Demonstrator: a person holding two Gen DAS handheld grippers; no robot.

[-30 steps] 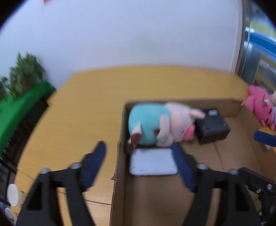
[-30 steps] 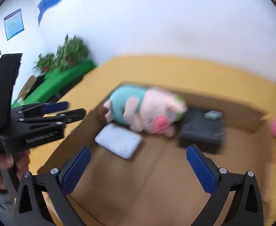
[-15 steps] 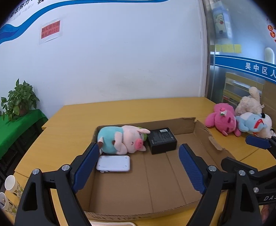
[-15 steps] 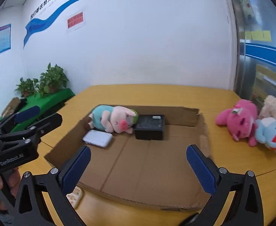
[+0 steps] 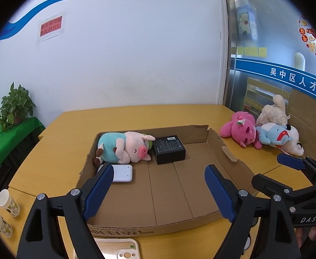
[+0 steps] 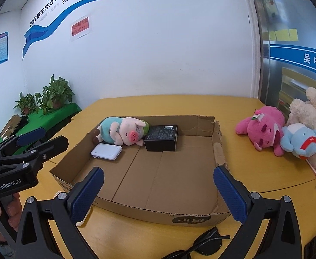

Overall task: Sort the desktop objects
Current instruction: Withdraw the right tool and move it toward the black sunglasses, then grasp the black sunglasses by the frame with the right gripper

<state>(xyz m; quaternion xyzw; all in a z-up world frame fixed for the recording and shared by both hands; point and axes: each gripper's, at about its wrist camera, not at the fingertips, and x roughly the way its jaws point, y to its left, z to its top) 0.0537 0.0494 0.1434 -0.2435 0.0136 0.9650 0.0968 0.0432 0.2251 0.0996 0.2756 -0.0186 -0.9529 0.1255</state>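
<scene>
Cardboard box (image 6: 219,151) sits open on the yellow tabletop (image 6: 179,105). Inside, against its far wall, lie a pig plush (image 6: 123,132) and, touching it, a black box (image 6: 161,138); a white pad (image 6: 106,151) lies just in front of the pig. Right of the cardboard box, three plush toys (image 6: 263,132) are piled together. At its near wall lie sunglasses (image 6: 203,245) and a phone case (image 5: 119,249). Left claw (image 5: 158,192) and right claw (image 6: 158,194) both gape wide over the near wall, holding nothing.
</scene>
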